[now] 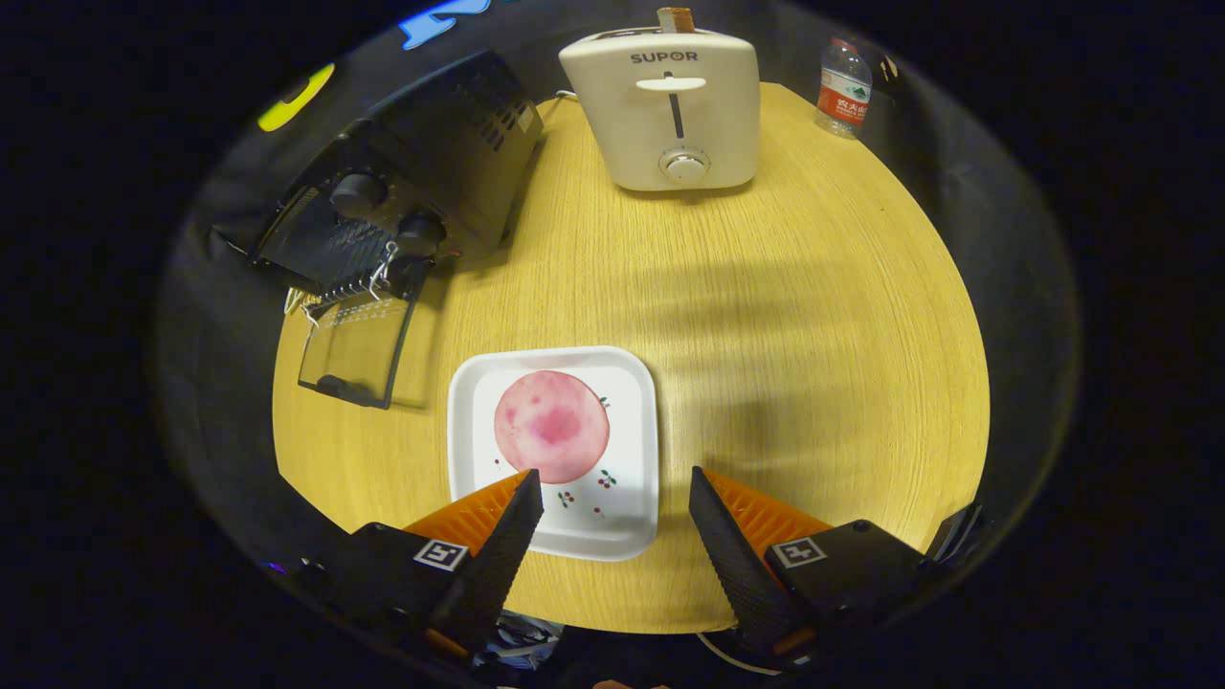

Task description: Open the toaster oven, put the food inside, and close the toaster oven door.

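Note:
A round pink slice of food (552, 425) lies on a square white plate (627, 383) on the round wooden table (766, 335). My gripper (612, 478) hovers open above the plate's near side, nothing between its fingers; the food sits just ahead of the left fingertip (529, 481). The black toaster oven (402, 206) stands beyond and to the left, its glass door (354, 349) folded down flat onto the table. A wire rack shows in its mouth.
A white pop-up toaster (670, 105) with a slice of bread sticking up stands at the table's far side. A water bottle (843, 88) is to its right near the edge. Bare tabletop lies right of the plate.

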A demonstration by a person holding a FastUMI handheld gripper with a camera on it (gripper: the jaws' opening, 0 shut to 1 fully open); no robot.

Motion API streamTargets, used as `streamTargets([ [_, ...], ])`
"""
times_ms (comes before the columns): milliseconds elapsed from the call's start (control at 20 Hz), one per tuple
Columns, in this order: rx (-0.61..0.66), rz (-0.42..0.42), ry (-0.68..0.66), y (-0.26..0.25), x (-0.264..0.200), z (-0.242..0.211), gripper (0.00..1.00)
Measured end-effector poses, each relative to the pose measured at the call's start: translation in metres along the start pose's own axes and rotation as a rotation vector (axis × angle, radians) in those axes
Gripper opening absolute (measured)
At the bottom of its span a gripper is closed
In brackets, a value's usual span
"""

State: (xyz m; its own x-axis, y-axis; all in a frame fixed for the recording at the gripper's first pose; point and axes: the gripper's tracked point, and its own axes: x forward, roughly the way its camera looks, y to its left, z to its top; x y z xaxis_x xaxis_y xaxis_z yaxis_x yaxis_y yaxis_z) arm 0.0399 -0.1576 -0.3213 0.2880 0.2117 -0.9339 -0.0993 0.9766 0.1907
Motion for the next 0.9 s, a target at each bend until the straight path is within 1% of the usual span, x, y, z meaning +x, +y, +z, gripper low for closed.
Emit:
streamTargets([
  [150, -0.053, -0.020, 0.039, -0.008, 0.011, -0.006, 0.95],
  [300, -0.099, -0.011, 0.073, -0.005, 0.021, -0.009, 0.84],
  [400, -0.100, 0.001, 0.079, 0.001, 0.026, -0.008, 0.76],
  [500, -0.100, 0.000, 0.072, 0.001, 0.028, -0.005, 0.67],
  [550, -0.100, -0.009, 0.073, -0.001, 0.030, -0.003, 0.64],
  [650, -0.087, -0.026, 0.074, -0.008, 0.030, -0.002, 0.53],
  [800, -0.045, -0.040, 0.085, -0.014, 0.030, -0.003, 0.20],
  [900, -0.062, -0.042, 0.087, -0.014, 0.031, -0.003, 0.20],
])
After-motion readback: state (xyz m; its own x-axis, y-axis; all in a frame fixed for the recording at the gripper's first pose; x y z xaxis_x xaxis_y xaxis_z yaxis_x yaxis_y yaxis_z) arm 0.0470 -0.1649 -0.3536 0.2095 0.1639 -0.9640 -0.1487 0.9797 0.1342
